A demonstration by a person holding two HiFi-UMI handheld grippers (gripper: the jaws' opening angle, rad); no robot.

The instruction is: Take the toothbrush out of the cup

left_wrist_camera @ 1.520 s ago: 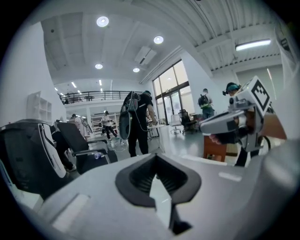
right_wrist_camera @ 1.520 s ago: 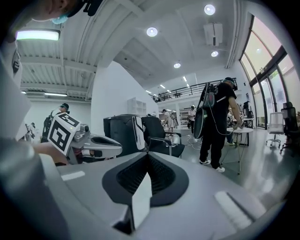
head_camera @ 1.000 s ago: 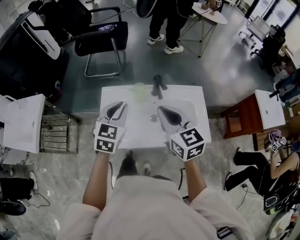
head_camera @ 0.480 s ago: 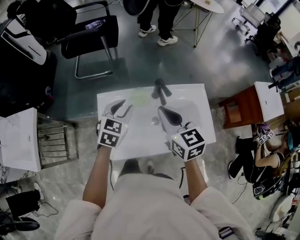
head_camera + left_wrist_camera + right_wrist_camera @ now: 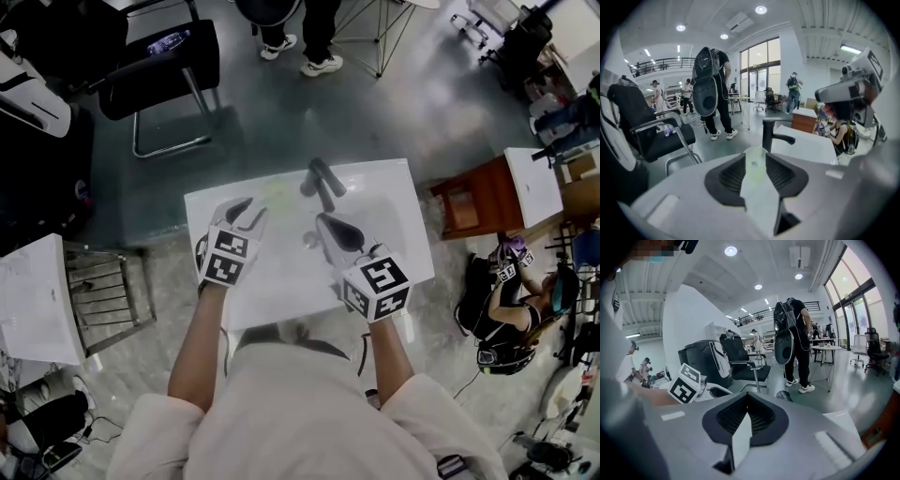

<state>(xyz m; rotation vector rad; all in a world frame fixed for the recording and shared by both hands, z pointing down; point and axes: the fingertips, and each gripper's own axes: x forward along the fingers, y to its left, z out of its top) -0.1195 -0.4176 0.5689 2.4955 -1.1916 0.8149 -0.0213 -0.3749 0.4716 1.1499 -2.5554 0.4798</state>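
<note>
Two hand-held grippers hang low over a white worktop (image 5: 394, 202) with a basin sunk in it. The left hand-held gripper (image 5: 247, 211) has just been opening its jaws; they stand wide apart and grip nothing. Straight ahead of them, framed in the gap, is a pale green see-through cup (image 5: 755, 168), with neither pad pressing on it. The right hand-held gripper (image 5: 322, 219) has its jaws closed tip to tip with nothing between them, and a black tap (image 5: 768, 133) stands just beyond it and to the right of the left one. The toothbrush should be in that cup, but no view shows it clearly enough to say which way it leans. It is probably light and stiff, with a thin, smooth plastic handle that could slide or twist between the pads. The best hold looks to be squarely across the handle just above the cup's rim. The cup seems light and easy to tip, so a straight upward pull, perhaps with the other gripper steadying it, seems wise
</note>
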